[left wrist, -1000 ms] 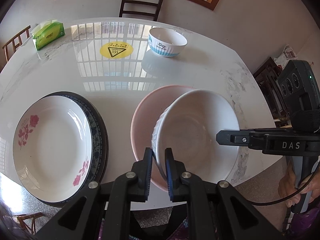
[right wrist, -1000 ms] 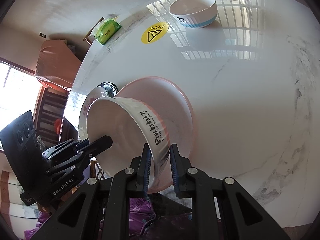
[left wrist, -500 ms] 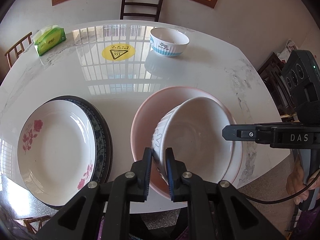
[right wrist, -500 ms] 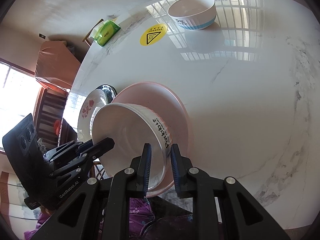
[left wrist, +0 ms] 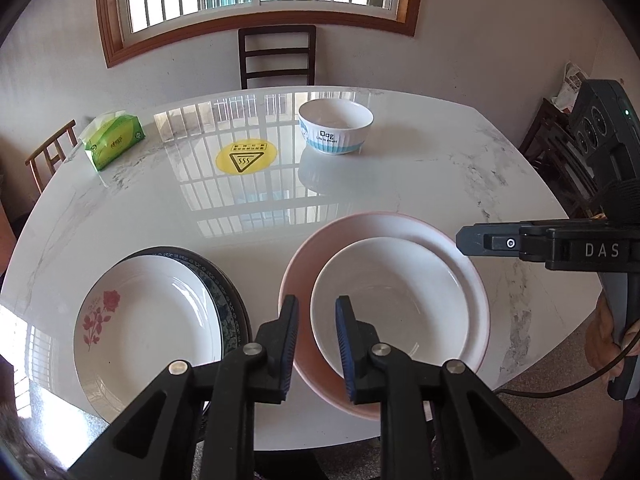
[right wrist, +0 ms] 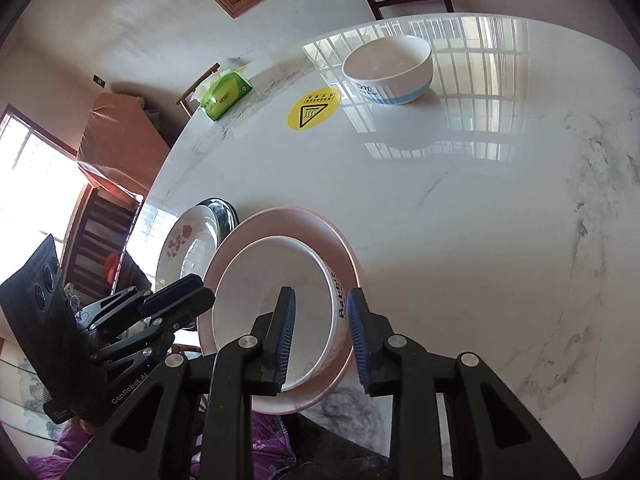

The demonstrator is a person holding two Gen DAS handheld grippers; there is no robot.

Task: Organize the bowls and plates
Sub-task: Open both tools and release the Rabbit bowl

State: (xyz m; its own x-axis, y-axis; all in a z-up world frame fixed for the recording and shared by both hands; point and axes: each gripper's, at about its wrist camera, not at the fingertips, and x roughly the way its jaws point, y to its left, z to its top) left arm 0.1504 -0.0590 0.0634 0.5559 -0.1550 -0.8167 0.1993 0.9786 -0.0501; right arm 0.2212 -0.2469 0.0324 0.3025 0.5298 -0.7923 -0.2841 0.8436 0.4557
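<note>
Glossy marble table (left wrist: 400, 184): our white bowl (left wrist: 394, 300) sits nested in the pink bowl (left wrist: 298, 276). Both left gripper (left wrist: 317, 344) and right gripper (right wrist: 321, 334) spread apart, holding nothing. Glazed ceramic looks stiff, slick, breakable; we'd pinch the rim.

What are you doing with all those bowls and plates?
A person with a gripper in each hand is tidying dishes. The white bowl sits inside the pink bowl near the table edge. The left gripper and right gripper are both open around its rim, not squeezing. The flowered plate lies on a dark plate beside it. A blue-striped bowl waits farther back.
</note>
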